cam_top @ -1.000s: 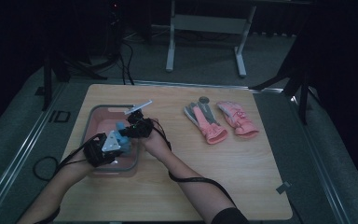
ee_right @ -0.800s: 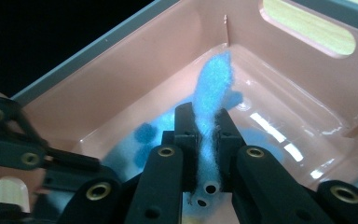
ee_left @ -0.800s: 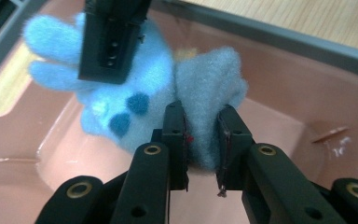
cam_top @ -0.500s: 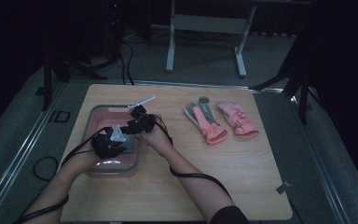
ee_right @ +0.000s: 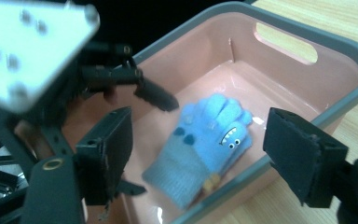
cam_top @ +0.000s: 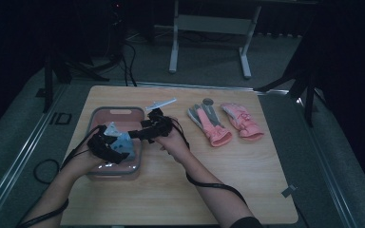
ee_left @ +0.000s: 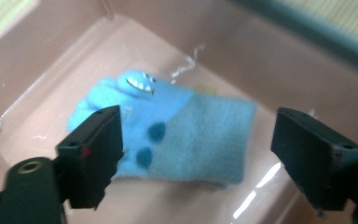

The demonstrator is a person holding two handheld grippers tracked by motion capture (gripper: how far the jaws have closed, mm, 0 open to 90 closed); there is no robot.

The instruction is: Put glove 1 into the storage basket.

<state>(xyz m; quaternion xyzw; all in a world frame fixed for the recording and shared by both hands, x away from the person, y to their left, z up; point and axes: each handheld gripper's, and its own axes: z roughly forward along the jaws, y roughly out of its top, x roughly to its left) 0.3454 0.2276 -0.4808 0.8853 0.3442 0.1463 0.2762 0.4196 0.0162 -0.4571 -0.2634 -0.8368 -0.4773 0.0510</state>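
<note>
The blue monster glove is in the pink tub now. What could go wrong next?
1. Both grippers' jaws have just been opening, and the blue glove lies loose in the pink tub. The left gripper hangs close over it and might snag it on the way out.
2. The right gripper is above the tub's rim and may bump it.
3. The pink gloves lie apart on the table, so the reach crosses the tub's edge.

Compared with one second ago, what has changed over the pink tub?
Both claws have just opened and let go of the blue knitted monster-face glove, which now lies flat in the pink plastic tub with the grey rim. The right claw drew back toward the tub's edge; the left claw hovers above the glove. The two pink gloves on the wooden table stayed put.
</note>
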